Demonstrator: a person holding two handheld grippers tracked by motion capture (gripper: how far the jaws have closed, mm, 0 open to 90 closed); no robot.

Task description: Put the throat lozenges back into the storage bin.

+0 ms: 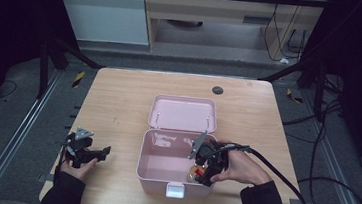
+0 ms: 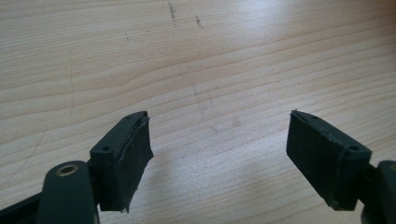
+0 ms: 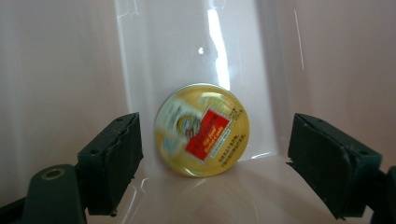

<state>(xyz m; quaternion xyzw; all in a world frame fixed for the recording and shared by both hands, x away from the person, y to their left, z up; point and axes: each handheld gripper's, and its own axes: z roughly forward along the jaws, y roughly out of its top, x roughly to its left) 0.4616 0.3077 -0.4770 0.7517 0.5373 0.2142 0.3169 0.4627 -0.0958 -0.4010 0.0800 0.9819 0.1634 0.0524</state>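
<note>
Right gripper (image 1: 206, 170) is inside the pink box (image 1: 161, 178), jaws spread w/ the yellow tin (image 3: 201, 129) btw. them, untouched, prob. just released or about to be grabbed. Left gripper (image 1: 94, 154) rests on the table (image 1: 119, 101) at left, jaws spread & empty, out of the way.

Round yellow tin (image 3: 201, 129), red label with small white print too blurred to read

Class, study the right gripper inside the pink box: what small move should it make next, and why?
Probably draw the right gripper back and up out of the pink box. Its jaws stand wide open with gaps on both sides of the round yellow tin, which leans against the box wall on its own, so it looks released. The left gripper is open over the table.
</note>
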